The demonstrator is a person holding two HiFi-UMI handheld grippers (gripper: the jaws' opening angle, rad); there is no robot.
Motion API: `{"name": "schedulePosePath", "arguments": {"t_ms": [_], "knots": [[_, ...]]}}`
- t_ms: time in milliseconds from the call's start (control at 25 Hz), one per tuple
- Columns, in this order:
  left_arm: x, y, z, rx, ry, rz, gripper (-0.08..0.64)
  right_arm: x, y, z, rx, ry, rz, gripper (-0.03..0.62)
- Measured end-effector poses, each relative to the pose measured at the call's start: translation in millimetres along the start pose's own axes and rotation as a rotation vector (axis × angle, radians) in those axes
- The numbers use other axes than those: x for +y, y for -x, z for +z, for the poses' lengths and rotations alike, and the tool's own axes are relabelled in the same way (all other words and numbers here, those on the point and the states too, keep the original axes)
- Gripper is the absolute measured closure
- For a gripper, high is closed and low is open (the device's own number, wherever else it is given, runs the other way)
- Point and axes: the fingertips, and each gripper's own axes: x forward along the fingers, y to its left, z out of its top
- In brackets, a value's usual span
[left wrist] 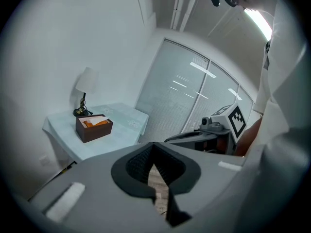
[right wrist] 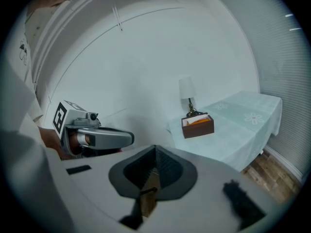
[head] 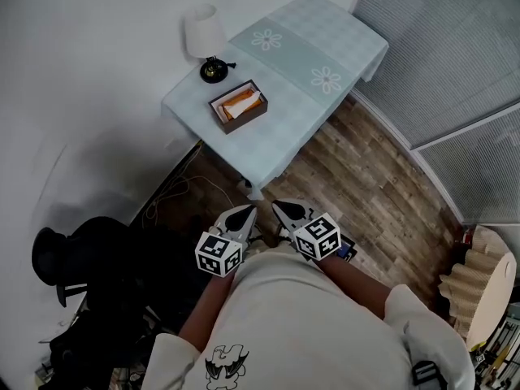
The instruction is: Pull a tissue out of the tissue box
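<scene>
Tissue box (head: 238,106) near table (head: 302,55) edge, left claw (head: 247,210), right claw (head: 279,205) distant

Matt tissue box (head: 246,121), cloth-draped table (head: 302,97)

One table (head: 284,128) is standing by the wall, carrying one brown tissue box (head: 238,106) and one white-shaded lamp (head: 205,39). Two flower prints (head: 266,40) (head: 327,79) are showing on its cloth. Two grippers are pointing toward it, the left gripper (head: 244,212) and the right gripper (head: 281,208), each bearing one marker cube (head: 218,253). One black chair (head: 73,258) is sitting at the left.
</scene>
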Motion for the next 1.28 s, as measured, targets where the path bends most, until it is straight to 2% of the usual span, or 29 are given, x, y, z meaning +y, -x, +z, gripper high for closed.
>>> {"name": "schedulePosePath", "arguments": {"t_ms": [240, 600, 800, 960, 1280], "knots": [[31.6, 11.7, 7.4, -0.023, -0.008, 0.003, 0.554, 12.4, -26.7, 12.0, 0.006, 0.035, -0.012, 0.580], [59.5, -8.4, 20.3, -0.024, 0.005, -0.045, 0.554, -11.1, -51.2, 24.4, 0.022, 0.015, -0.069, 0.580], [77.1, -35.1, 32.1, -0.006, 0.014, -0.036, 0.555, -44.1, -65.0, 32.6, 0.025, -0.016, -0.068, 0.580], [100.8, -67.3, 51.0, 0.004, 0.034, 0.001, 0.555, -82.3, -84.2, 50.4, 0.028, -0.026, -0.046, 0.580], [144.0, -145.9, 109.7, -0.001, 0.040, 0.096, 0.555, -165.0, -115.3, 103.7, 0.053, 0.016, 0.051, 0.580]]}}
